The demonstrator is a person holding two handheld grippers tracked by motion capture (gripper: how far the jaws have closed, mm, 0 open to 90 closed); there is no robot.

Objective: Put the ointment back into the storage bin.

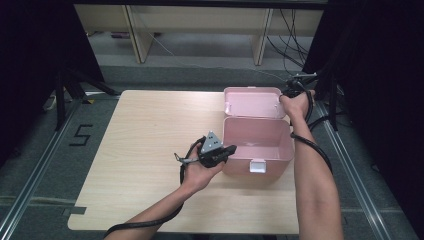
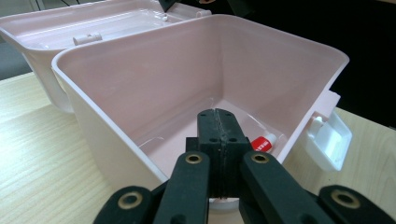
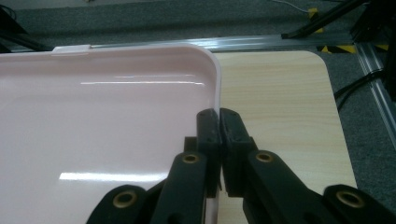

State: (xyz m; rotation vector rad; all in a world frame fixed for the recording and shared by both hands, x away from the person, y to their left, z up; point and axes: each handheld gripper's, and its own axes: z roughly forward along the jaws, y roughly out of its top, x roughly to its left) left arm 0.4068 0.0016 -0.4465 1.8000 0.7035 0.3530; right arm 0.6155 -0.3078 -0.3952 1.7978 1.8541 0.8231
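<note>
Pink lid (image 3: 107, 116) — its rim pinched by the right gripper (image 3: 218, 116).

The pink plastic box (image 1: 257, 142) sits at the table's 3 o'clock side, open, its white latch (image 1: 257, 166) facing 6 o'clock. Its lid (image 1: 252, 102) lies swung back toward 12 o'clock, inner face showing. A small red-labelled tube (image 2: 265, 143) lies on the box floor.

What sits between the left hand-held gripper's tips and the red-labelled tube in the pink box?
Nothing: in the left gripper view the shut left hand-held gripper looks over the box wall at the tube on bare floor.
</note>
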